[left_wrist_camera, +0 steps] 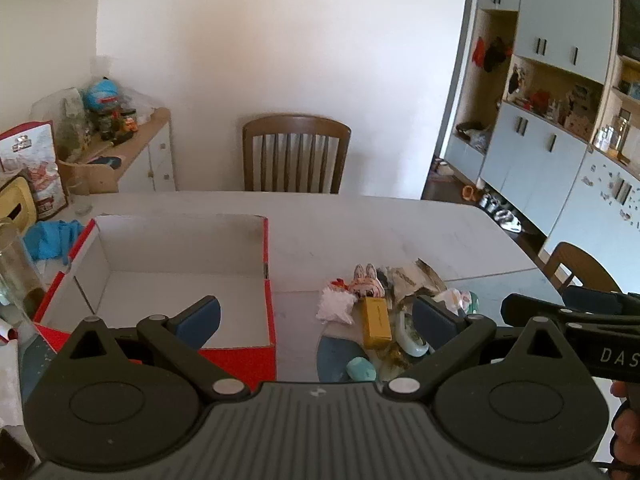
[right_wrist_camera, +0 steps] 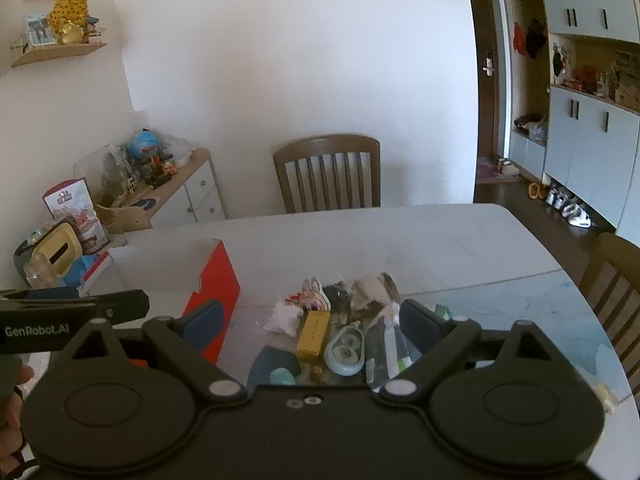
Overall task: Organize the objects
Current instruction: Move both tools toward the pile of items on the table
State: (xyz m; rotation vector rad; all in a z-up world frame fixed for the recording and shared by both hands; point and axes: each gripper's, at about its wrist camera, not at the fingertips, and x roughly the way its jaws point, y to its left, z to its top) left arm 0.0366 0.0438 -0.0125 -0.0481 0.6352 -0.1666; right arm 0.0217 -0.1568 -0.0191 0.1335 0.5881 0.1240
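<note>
Both sets of jaws spread wide, holding nothing: left gripper (left_wrist_camera: 316,316), right gripper (right_wrist_camera: 310,318). Small clutter heaped on the pale surface (left_wrist_camera: 400,224): yellow box (left_wrist_camera: 375,322), bunny-faced toy (left_wrist_camera: 366,285), perhaps tape. Beside it, red box (left_wrist_camera: 160,280), open.

Home dining room: table (left_wrist_camera: 400,220), chair (left_wrist_camera: 296,152), cabinets (left_wrist_camera: 540,152).

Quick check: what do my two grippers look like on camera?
Both match: the left gripper and right gripper have matte black linkage arms with silver pivot pins, round housings and dark blue fingers. Side bars read "DAS" on the right one, "GenRobot.AI" on the left. No cables visible.
</note>
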